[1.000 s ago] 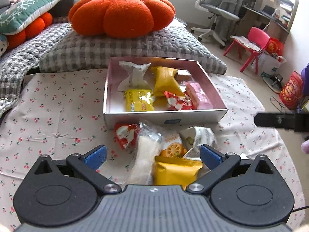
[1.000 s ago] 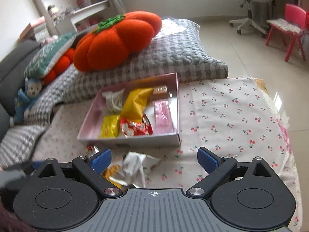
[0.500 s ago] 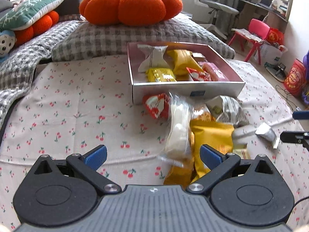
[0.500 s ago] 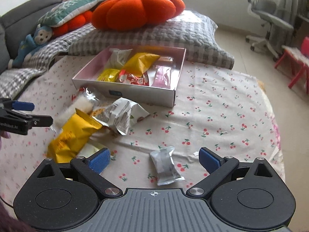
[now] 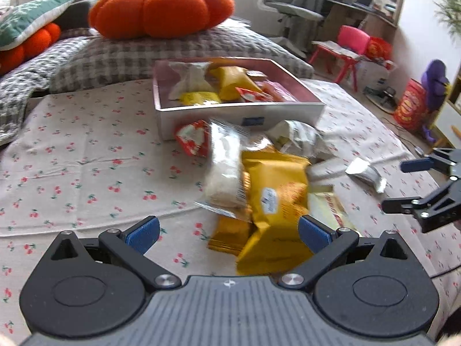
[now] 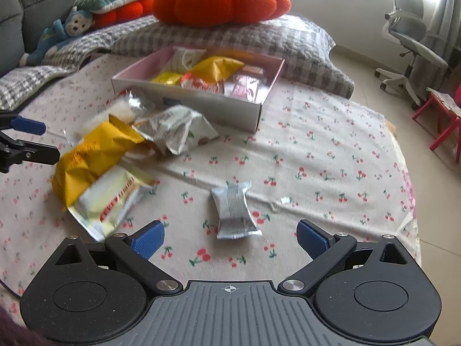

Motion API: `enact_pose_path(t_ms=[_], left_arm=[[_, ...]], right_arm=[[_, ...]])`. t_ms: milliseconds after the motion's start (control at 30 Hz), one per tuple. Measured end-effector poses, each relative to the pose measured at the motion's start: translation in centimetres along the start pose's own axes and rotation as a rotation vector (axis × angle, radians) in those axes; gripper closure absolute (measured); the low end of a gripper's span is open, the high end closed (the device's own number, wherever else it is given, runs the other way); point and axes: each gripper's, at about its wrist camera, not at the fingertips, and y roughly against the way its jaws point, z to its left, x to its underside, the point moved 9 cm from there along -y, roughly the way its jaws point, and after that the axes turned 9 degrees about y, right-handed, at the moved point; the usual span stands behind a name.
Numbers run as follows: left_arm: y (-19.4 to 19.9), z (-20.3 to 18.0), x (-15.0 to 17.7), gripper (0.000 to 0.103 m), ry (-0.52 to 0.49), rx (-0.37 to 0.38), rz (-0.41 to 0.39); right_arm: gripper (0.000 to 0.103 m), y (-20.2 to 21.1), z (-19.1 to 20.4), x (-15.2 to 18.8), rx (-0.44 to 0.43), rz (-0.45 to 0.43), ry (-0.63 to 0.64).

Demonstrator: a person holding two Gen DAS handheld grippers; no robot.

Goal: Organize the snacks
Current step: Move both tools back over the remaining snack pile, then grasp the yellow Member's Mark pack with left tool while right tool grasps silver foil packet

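**A:** Half done, I'd say? The pink box (image 6: 268,86) already holds a handful of packets, but a pile sits loose on the cherry-print table (image 6: 331,155) right in front of it: a big yellow bag (image 5: 276,201), a white rice-cracker pack (image 5: 223,170), a crumpled greenish bag (image 6: 178,129), a small red packet (image 5: 193,141) against the box wall.

**B:** Plus the silver packet (image 6: 234,210) lying apart from the pile, just ahead of the right gripper (image 6: 230,238). That gripper's spread wide with nothing in it. Same for the left gripper (image 5: 229,230), wide apart and empty near the yellow bag.

**A:** So roughly six left to box.
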Motion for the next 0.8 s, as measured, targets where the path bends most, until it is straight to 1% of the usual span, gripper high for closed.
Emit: enact_pose_path(t_ms=[100, 167, 267, 367, 467, 533, 600, 700, 800], left_arm=[[-0.4, -1.0, 0.7, 0.001, -0.025, 0.035, 0.027], [-0.8, -1.5, 1.2, 0.001, -0.024, 0.055, 0.048], [-1.2, -1.9, 1.5, 0.005, -0.014, 0.072, 0.070], [-1.4, -2.3, 1.6, 0.011, -0.018, 0.081, 0.074], [-1.4, -2.6, 1.5, 0.019, -0.016, 0.093, 0.074], [-1.5, -2.8, 1.5, 0.028, -0.016, 0.096, 0.076], [-1.7, -2.9, 1.4, 0.034, -0.015, 0.096, 0.080], [-1.8, -3.0, 1.2, 0.035, -0.006, 0.099, 0.074], [-1.8, -3.1, 0.9, 0.038, 0.005, 0.103, 0.064]], right_arm=[[0.003, -0.6, 0.1, 0.8, -0.009, 0.020, 0.001], [0.003, -1.0, 0.1, 1.2, -0.014, 0.032, 0.002], [0.003, -1.5, 0.2, 1.7, -0.022, 0.039, -0.004], [0.001, -1.7, 0.1, 1.7, -0.032, 0.031, -0.022], [0.000, -1.9, -0.1, 1.7, -0.042, 0.026, -0.036], [0.000, -2.1, -0.2, 1.6, -0.047, 0.020, -0.047], [0.000, -2.2, -0.2, 1.5, -0.050, 0.011, -0.052], [0.000, -2.4, -0.2, 1.4, -0.054, 0.002, -0.046], [0.000, -2.5, -0.2, 1.2, -0.055, -0.008, -0.046]])
